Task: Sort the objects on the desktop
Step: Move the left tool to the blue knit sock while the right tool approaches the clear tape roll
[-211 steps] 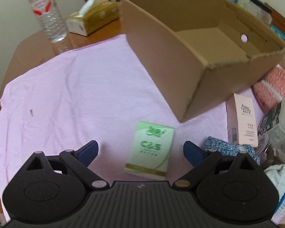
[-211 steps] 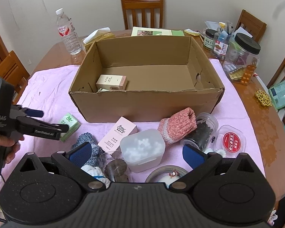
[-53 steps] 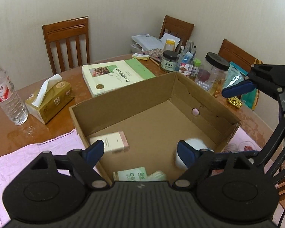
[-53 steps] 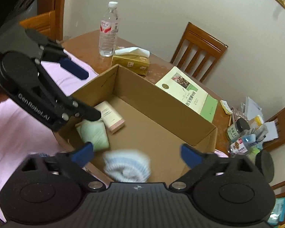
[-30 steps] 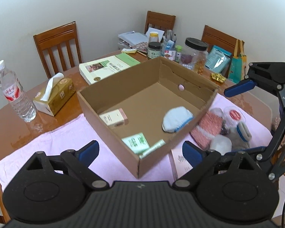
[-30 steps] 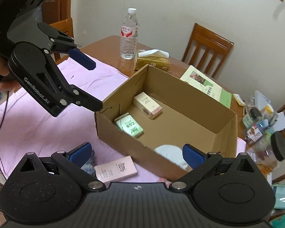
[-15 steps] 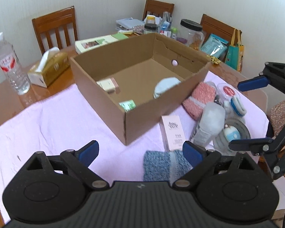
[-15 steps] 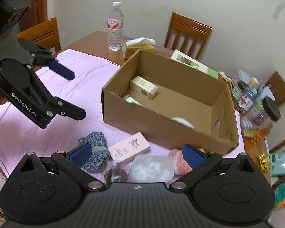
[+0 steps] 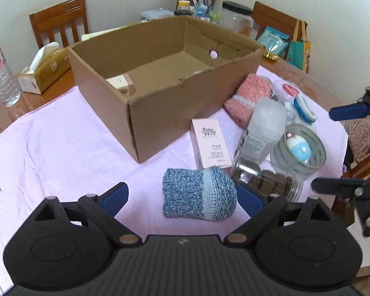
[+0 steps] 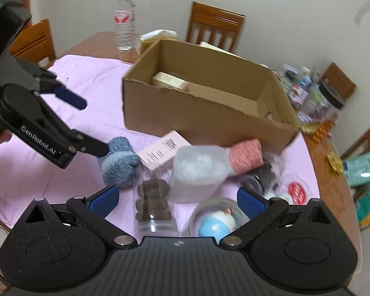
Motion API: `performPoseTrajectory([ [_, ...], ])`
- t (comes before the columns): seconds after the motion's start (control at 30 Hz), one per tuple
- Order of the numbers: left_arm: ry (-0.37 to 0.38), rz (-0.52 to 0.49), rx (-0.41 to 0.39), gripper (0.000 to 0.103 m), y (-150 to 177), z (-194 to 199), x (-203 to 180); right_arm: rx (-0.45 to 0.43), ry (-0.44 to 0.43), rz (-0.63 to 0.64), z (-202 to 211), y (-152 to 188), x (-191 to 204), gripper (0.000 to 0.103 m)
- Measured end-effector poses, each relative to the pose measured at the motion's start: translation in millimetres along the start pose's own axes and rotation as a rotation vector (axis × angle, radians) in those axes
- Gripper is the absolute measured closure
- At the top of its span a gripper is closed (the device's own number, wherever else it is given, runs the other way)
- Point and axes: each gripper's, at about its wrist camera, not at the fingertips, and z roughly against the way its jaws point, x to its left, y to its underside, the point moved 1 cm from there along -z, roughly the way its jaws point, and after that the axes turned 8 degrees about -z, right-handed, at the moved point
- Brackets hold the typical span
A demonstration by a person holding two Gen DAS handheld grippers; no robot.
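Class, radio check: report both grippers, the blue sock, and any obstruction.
Left gripper open, empty, jaws either side of blue sock. Right gripper open, empty. Pink carton and cookie jar crowd the sock.

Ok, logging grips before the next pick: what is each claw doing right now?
Left claw: open, empty, blue sock between its fingers.
Right claw: open, empty.

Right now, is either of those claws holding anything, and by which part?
No, nothing is held. The left claw stands open around the blue knitted sock without pinching it; the right claw is open above the clutter.
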Motion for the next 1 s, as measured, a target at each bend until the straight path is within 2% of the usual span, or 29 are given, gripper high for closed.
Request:
performPoseTrajectory([
  [0.13,0.021,0.025,0.012,0.008,3.5,-9.4,-2.3,0.006,0.028,-0.065,2.1,10.8,-9.5,0.000],
  [0.43,0.025,0.005,0.051,0.008,14.6,-29.8,-11.2,0.028,0.094,-0.238,5.3,36.1,-45.4,0.000],
  [0.6,0.013,0.016,0.093,0.008,22.0,-42.3,-12.5,0.075,0.113,-0.301,-5.3,54.8,-65.3,0.000],
  [0.83,-0.016,-0.029,0.089,0.007,24.1,-46.5,-17.8,0.156,0.099,-0.315,-33.1,76.9,-68.7,0.000],
  [1.0,-0.014,-0.028,0.089,0.007,19.2,-50.5,-17.8,0.176,0.092,-0.299,-46.6,79.2,-66.9,0.000],
])
